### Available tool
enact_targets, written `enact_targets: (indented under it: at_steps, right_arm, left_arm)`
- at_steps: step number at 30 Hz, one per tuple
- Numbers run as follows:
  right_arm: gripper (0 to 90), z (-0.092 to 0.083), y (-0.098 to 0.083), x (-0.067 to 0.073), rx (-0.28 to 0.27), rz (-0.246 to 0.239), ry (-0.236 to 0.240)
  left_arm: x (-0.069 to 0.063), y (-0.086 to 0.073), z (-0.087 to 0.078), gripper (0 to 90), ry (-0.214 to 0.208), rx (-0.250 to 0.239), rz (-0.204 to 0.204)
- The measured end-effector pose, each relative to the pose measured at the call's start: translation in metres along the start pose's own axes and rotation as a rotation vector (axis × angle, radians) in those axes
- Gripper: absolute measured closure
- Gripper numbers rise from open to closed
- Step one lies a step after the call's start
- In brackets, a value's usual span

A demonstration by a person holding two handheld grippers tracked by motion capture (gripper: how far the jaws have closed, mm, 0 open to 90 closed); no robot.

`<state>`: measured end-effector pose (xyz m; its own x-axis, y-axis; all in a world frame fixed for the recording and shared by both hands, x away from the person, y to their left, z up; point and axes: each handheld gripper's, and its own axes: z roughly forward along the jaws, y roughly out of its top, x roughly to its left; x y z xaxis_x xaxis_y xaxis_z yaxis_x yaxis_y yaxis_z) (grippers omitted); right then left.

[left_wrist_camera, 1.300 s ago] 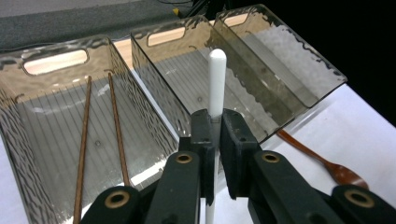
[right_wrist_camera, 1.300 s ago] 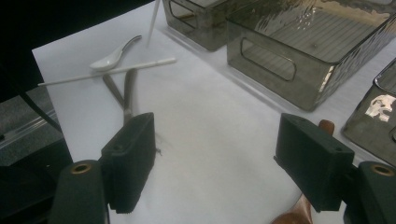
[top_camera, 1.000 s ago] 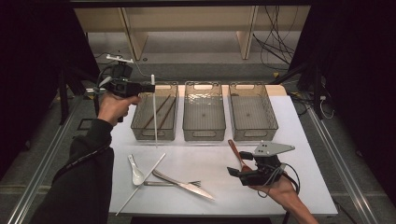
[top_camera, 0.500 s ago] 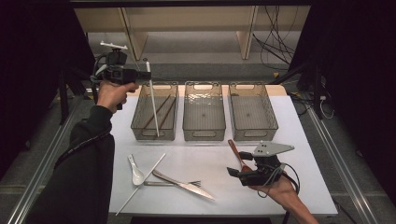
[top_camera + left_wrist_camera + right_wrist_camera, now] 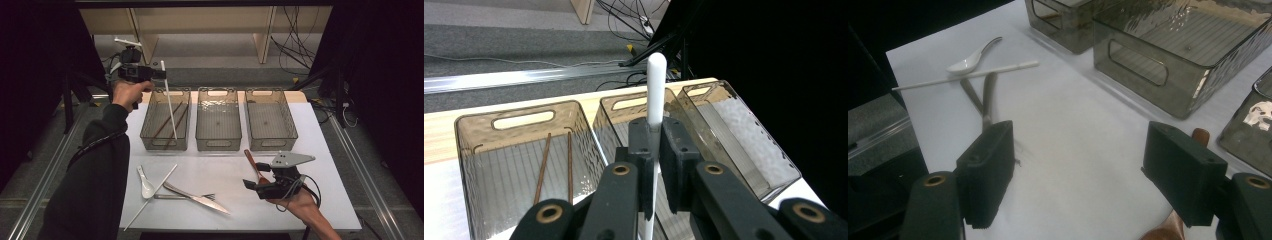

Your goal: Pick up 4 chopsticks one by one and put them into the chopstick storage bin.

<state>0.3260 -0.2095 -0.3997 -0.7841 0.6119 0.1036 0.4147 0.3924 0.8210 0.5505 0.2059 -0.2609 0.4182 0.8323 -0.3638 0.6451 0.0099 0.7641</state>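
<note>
White chopstick in left gripper jaws, seemingly above leftmost bin

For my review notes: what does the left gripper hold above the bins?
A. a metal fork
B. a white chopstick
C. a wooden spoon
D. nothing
B: the left gripper has its jaws shut on a white chopstick, which hangs down into the left bin beside two brown chopsticks.
</note>
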Motion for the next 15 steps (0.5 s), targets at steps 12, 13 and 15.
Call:
enact_targets:
  at_steps: [12, 13, 15]
  right_arm:
    - [29.4, 0.000, 0.000, 0.000, -0.001, -0.004, 0.003]
    - [29.4, 0.000, 0.000, 0.000, 0.000, -0.004, 0.004]
    - [29.4, 0.000, 0.000, 0.001, 0.001, -0.006, 0.004]
  left_arm:
    - [0.009, -0.006, 0.018, 83.5, 0.042, -0.012, -0.031]
    - [0.011, -0.008, 0.021, 83.4, 0.043, -0.014, -0.035]
    - [0.013, -0.012, 0.025, 83.4, 0.054, -0.009, -0.031]
